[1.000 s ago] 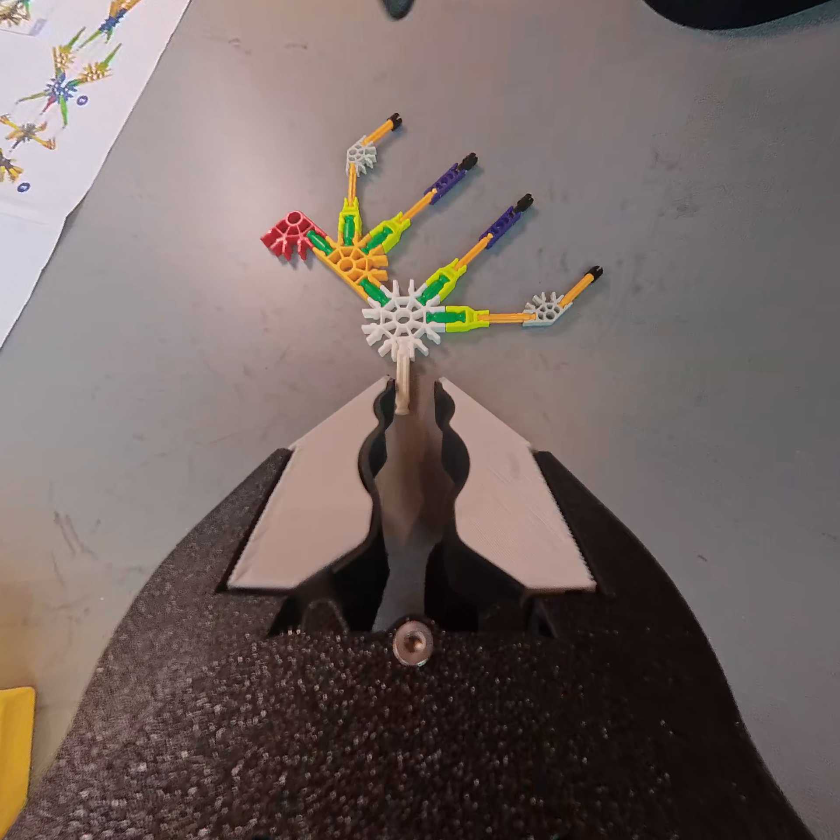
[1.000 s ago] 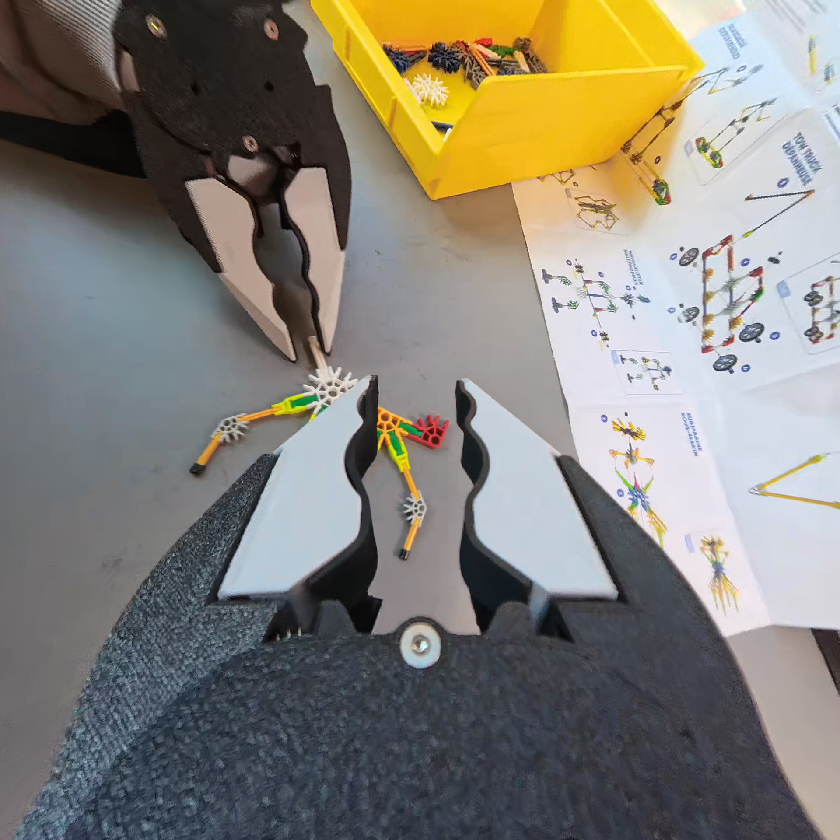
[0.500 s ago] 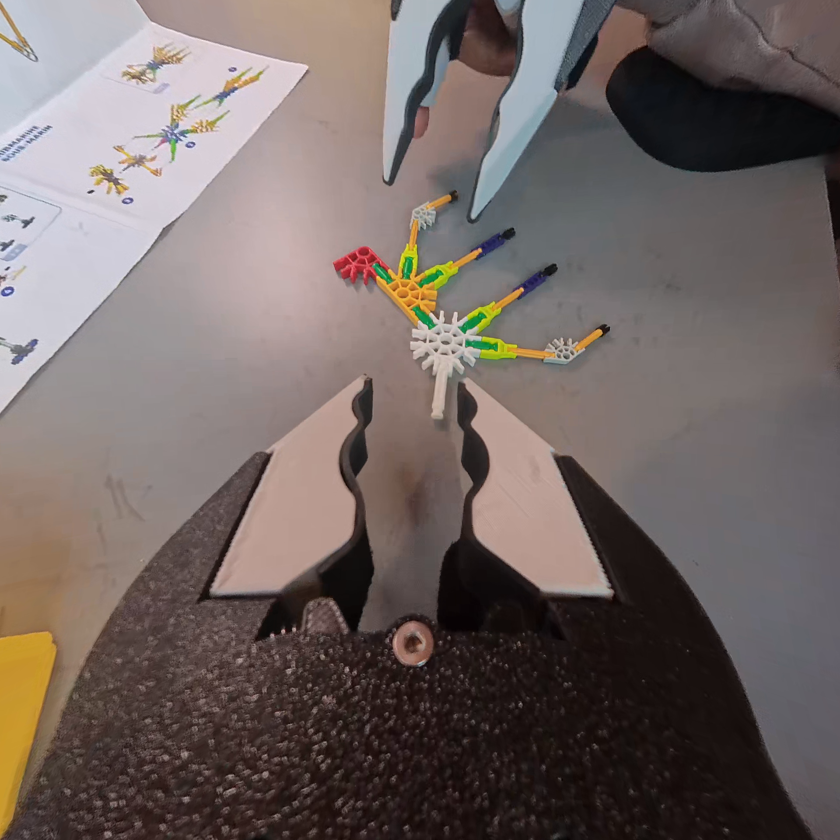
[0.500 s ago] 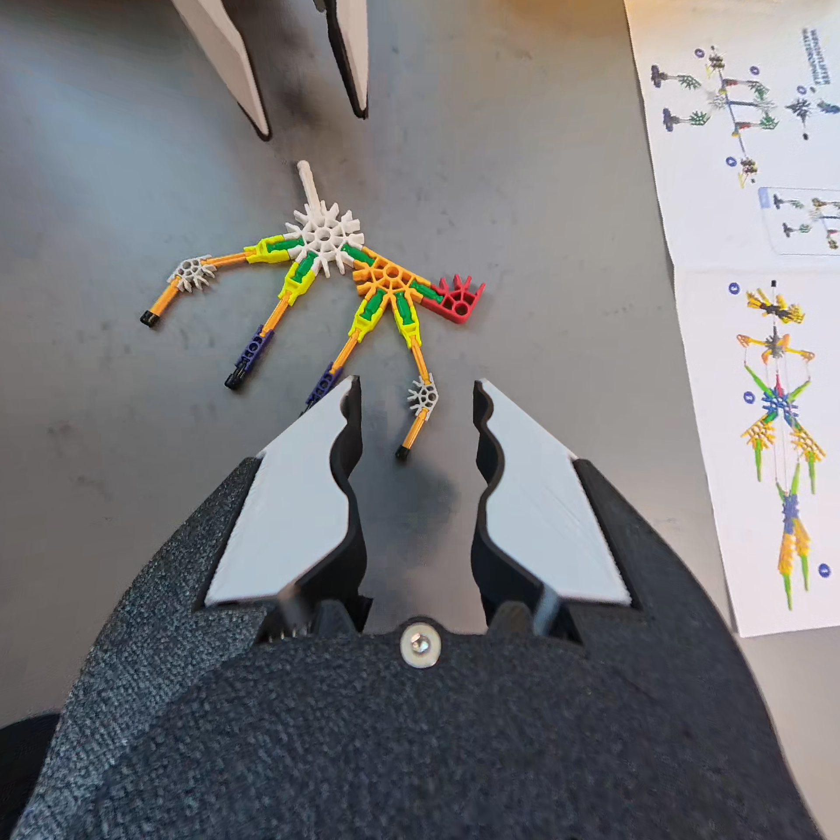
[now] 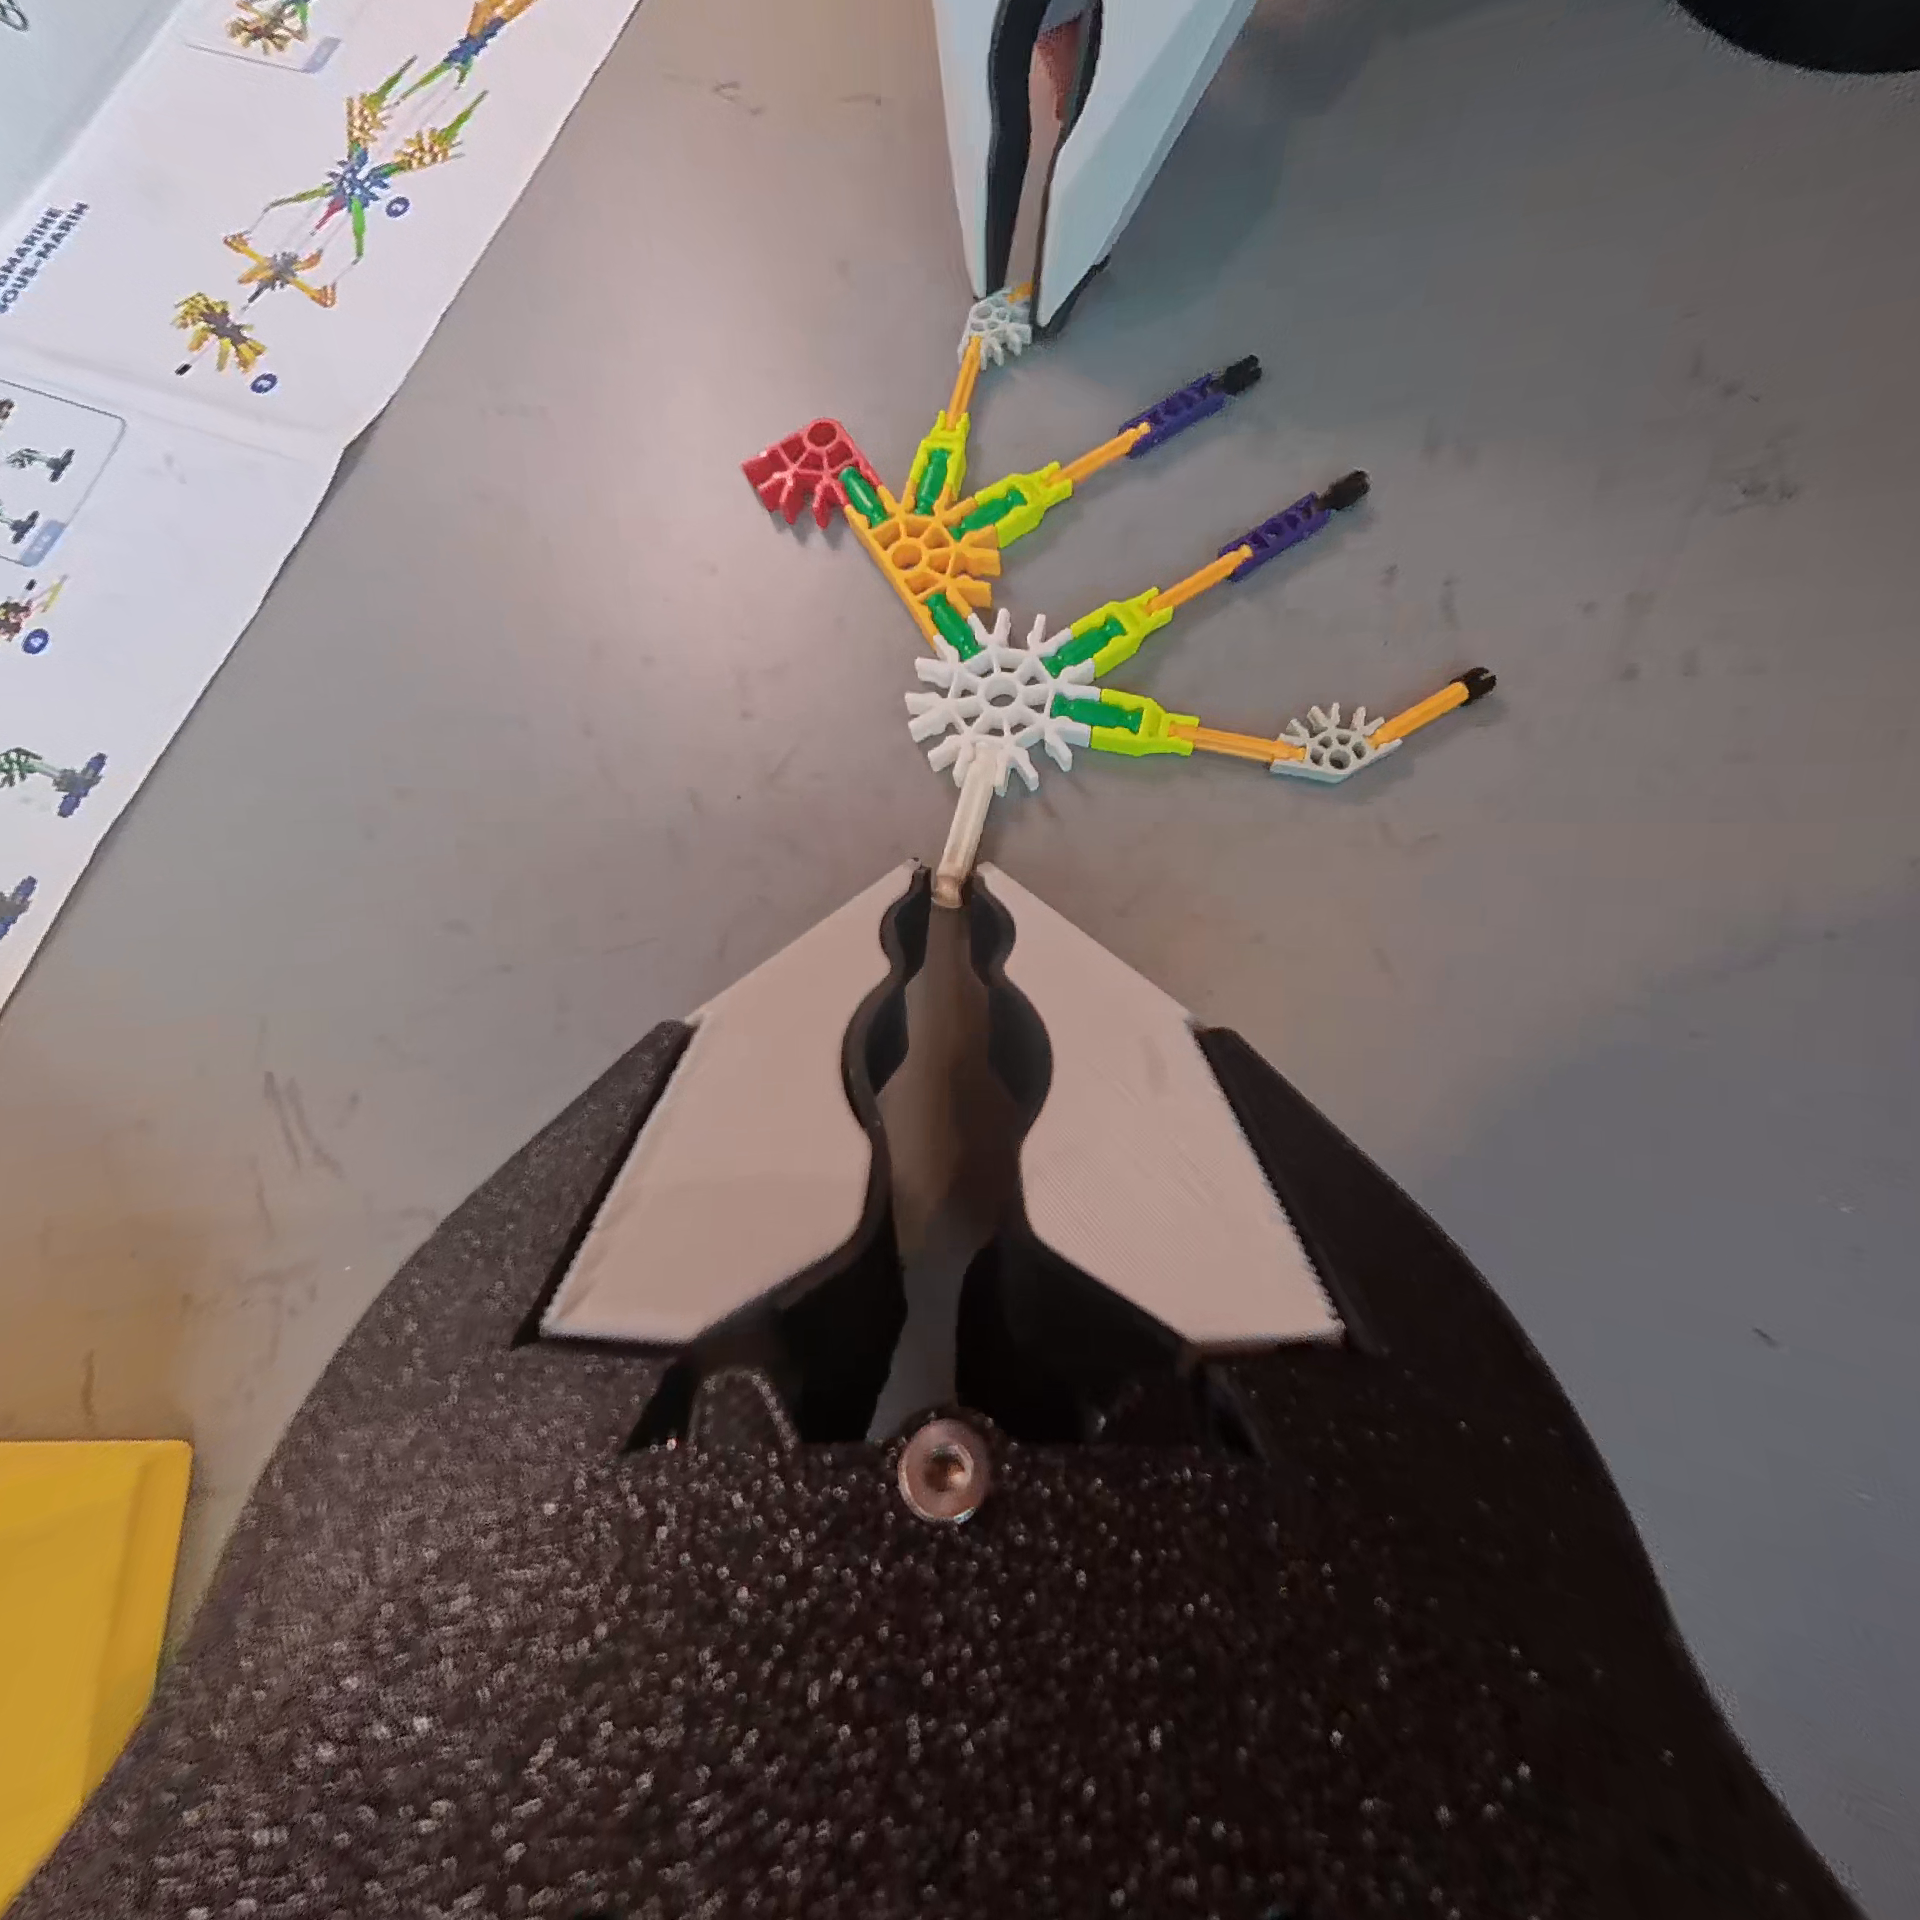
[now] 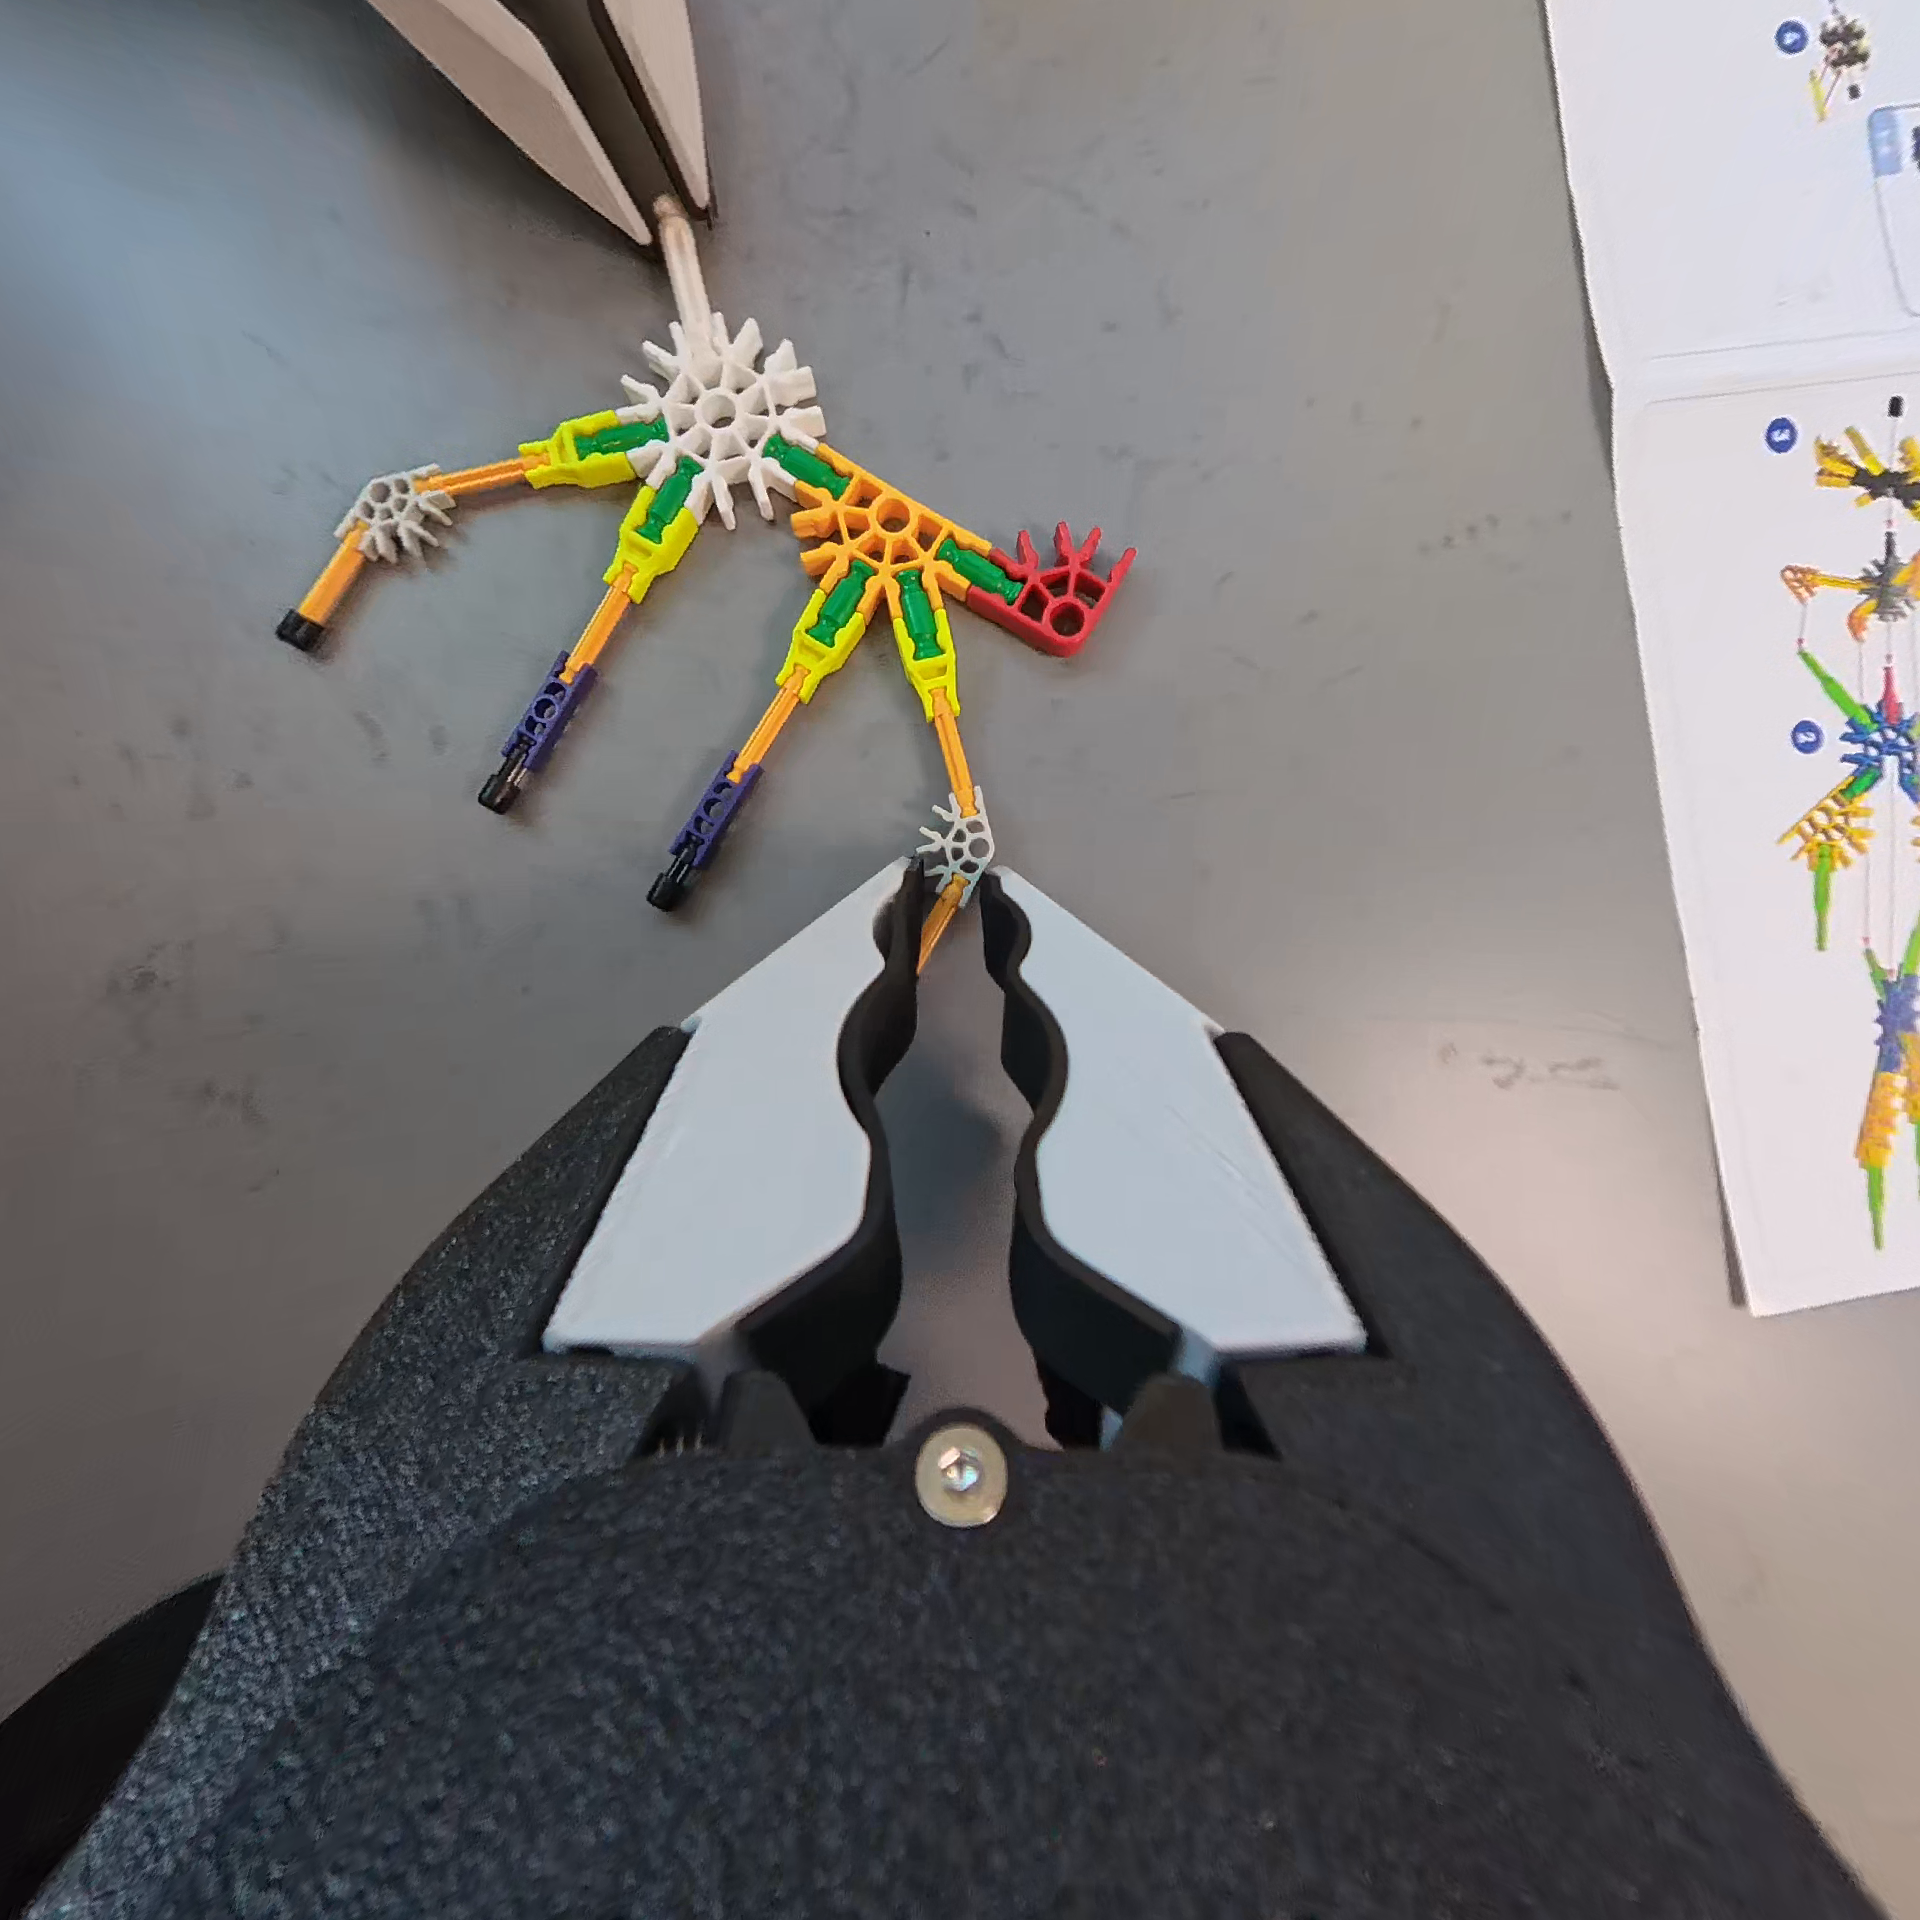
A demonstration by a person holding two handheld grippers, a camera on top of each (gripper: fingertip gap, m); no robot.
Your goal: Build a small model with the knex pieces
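A flat toy model of plastic rods and connectors [image 5: 997, 623] lies on the grey table [image 5: 520, 831]. It has a white snowflake hub [image 5: 1000, 704], an orange fan hub [image 5: 932, 556], a red corner piece [image 5: 805, 473] and several orange arms. My left gripper [image 5: 948, 883] is shut on the white rod [image 5: 966, 821] that sticks out of the white hub. My right gripper [image 6: 948, 902] is shut on the orange rod tip [image 6: 938, 920] just behind a small grey connector [image 6: 961, 847]. Each gripper also shows at the top of the other's view, the right one [image 5: 1023, 301] and the left one [image 6: 675, 213].
A white instruction sheet [image 5: 208, 312] with coloured drawings lies left of the model; it shows at the right in the right wrist view [image 6: 1787, 623]. A yellow bin corner [image 5: 83, 1621] sits at the lower left. A dark sleeve [image 5: 1808, 42] is at the top right. Across from one pair of fingers to the other is roughly 15 cm.
Both grippers were open half a second ago; both have moved in and shut, the left on the white rod, the right on the orange rod tip by the grey connector.
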